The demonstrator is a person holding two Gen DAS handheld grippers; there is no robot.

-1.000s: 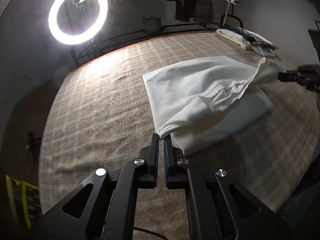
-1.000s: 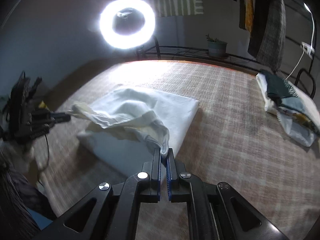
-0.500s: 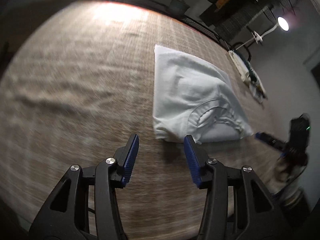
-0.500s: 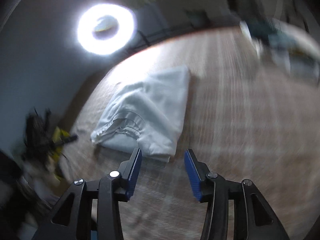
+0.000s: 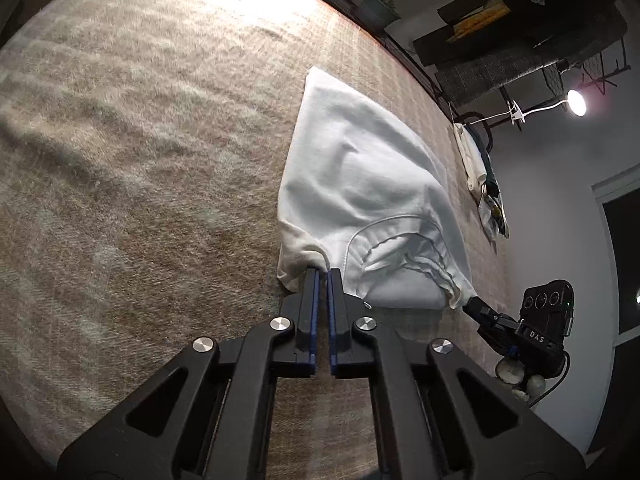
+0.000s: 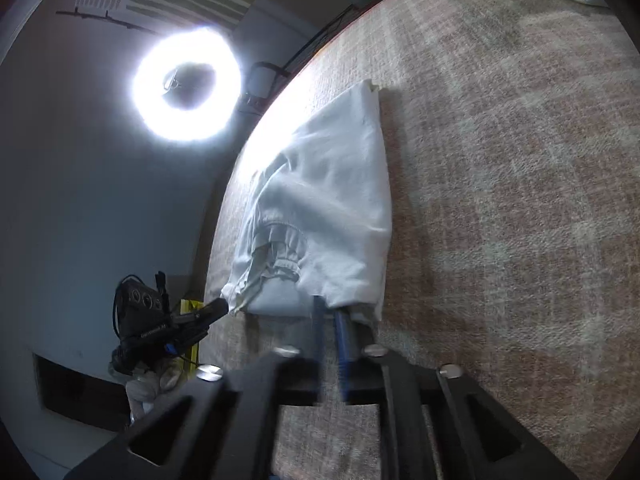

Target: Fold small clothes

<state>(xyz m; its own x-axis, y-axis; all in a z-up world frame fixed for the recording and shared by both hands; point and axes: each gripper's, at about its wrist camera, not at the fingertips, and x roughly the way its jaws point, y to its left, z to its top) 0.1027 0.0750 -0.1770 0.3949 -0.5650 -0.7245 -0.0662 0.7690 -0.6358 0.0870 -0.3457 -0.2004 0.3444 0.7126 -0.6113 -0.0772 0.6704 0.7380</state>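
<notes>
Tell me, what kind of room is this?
Probably a bedroom or home room set up for filming. A white garment lies on a plaid blanket like a bedspread, a ring light shines beside it, and more clothes are piled at the far edge.

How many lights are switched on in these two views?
2. A round white ring light glows beyond the far edge of the plaid blanket; a small clip-on lamp shines by the dark clothes rack. Others may be out of frame.
</notes>
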